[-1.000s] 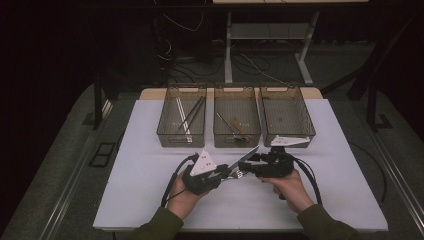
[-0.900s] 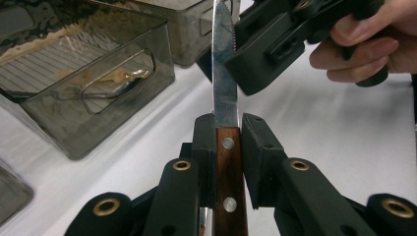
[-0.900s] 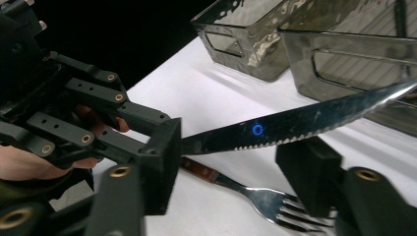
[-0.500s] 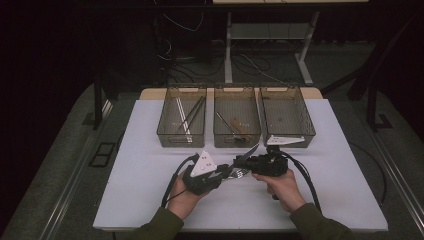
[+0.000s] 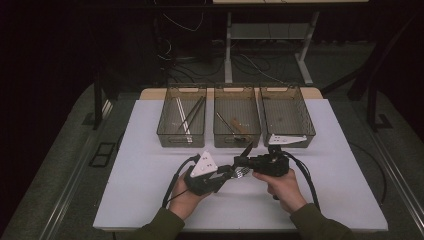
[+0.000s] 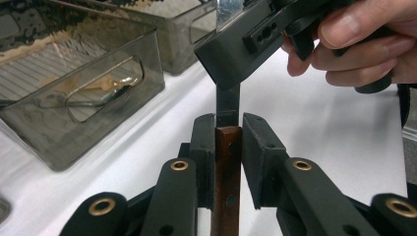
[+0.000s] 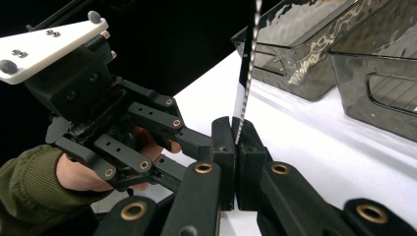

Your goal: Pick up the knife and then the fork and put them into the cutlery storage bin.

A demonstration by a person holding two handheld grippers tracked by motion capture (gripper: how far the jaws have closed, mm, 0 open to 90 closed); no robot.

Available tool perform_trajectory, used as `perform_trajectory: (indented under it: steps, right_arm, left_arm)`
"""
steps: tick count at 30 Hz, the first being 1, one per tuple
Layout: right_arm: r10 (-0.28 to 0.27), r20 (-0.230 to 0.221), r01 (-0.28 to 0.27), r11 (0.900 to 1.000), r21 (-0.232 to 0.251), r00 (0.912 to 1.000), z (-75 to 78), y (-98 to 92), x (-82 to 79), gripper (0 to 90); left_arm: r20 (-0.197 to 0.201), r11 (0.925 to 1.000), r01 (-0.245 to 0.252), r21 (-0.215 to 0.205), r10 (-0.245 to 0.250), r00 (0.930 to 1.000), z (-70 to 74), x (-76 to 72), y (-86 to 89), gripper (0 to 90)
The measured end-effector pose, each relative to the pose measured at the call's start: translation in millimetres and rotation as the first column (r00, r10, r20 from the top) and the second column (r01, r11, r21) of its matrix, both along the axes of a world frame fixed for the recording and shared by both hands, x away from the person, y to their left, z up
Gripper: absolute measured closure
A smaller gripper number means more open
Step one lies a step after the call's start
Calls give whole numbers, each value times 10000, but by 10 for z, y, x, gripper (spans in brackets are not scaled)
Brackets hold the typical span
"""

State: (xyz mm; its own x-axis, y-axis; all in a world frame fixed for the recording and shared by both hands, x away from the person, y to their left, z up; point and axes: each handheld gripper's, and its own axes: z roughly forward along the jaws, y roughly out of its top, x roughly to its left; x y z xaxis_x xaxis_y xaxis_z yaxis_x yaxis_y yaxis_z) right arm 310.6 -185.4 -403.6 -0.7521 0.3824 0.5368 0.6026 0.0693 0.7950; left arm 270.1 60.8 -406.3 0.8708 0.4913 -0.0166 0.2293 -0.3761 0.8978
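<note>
A knife with a brown wooden handle [image 6: 225,172] and a serrated steel blade [image 7: 247,73] is held between both grippers above the white table [image 5: 150,185]. My left gripper [image 5: 227,172] is shut on the handle. In the left gripper view the handle stands upright between the jaws. My right gripper [image 5: 241,163] is shut on the blade, which rises from between its jaws in the right gripper view [image 7: 235,142]. The blade's tip [image 5: 248,148] pokes up toward the trays. The two grippers face each other, nearly touching.
Three clear grey trays stand side by side at the table's back. The left tray [image 5: 165,134] holds thin sticks, the middle tray [image 5: 220,139] holds utensils, and the right tray [image 5: 310,131] holds a white card. A person's hands grip both tools near the front edge.
The right hand and its gripper have shifted slightly left and tilted. Both grippers keep their hold on the knife.
</note>
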Motion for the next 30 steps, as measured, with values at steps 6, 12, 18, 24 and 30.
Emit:
perform_trajectory:
  steps: [6, 12, 18, 24, 30]
  right_arm:
    - [-139, 147, 141, 9998, -138, 9998, 49, -61, -2, 894]
    - [-460, 390, 477, 9979, -440, 9982, 108, -183, 20, 894]
    - [-874, 663, 920, 9934, -687, 9940, 209, -350, 30, 894]
    - [-1501, 1104, 1614, 9816, -1022, 9825, 329, -595, 60, 894]
    - [-2111, 1428, 2292, 9653, -1252, 9670, 479, -860, 122, 894]
  left_arm:
    - [-70, 9997, 152, -196, -153, 9999, 7, 0, 58, 669]
    - [-174, 9995, 197, -227, -201, 9996, -7, 8, 178, 597]
    - [-473, 9993, 297, -214, -306, 9984, -52, 5, 371, 494]
    - [-760, 9998, 55, -210, -71, 9971, -144, -6, 613, 380]
    - [-963, 10000, -85, 47, 89, 9953, -251, -14, 823, 251]
